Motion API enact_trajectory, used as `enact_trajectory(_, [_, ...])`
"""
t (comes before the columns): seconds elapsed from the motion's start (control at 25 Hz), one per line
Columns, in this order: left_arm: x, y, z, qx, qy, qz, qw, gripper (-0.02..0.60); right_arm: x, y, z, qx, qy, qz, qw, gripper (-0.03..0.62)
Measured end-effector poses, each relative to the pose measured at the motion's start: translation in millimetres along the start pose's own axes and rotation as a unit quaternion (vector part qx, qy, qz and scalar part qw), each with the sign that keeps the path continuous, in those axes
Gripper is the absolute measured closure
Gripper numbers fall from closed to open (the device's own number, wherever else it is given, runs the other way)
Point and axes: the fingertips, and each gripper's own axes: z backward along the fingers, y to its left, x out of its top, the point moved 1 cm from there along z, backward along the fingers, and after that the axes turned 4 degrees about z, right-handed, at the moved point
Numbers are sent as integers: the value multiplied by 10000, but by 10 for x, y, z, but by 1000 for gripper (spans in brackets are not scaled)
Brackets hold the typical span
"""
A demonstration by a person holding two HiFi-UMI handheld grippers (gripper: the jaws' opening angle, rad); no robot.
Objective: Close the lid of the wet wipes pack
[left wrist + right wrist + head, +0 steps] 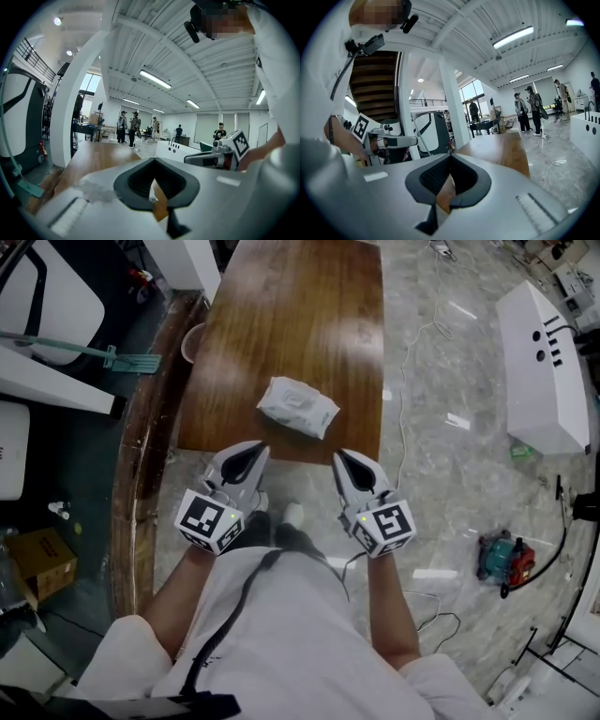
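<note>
At the left, we found the left gripper (251,456) at the near edge of the wooden table (300,315), its jaws clenched together on nothing. The wet wipes pack (297,408) lay flat on the table at 1 o'clock from it, apart from both tools; from above we could not tell how far its lid stood open. The right gripper (347,463) stood beside the left, jaws likewise pressed together and empty, the pack at 11 o'clock from it. We judged the step to be the approach. Done well, one closed tip would steady the pack's end while the other pressed the lid flat, lightly, since a soft pack may slide on polished wood.
</note>
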Motion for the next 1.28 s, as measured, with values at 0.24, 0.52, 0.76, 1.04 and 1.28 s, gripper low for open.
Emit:
enact_trajectory(0.24, [-186,284,-115,-141,276,41,9995,578,-60,-60,-371,-26,258,173,9995,585])
enact_trajectory(0.52, [-381,579,-342,-265,436,190,9985,578,-240,-250,-798,-140,596,335,9976,583])
enact_trajectory(0.76, [-576,750,-601,-401,579,322,9970,578,-416,-416,-1112,-106,791,336,9962,551])
enact_trajectory(1.04, [-772,948,-838,-480,749,409,9952,578,-640,-695,-1420,-196,1004,330,9942,488])
enact_trajectory(1.28, [-898,1002,-1027,-595,880,402,9935,578,-751,-846,-1622,-157,1137,347,9928,445])
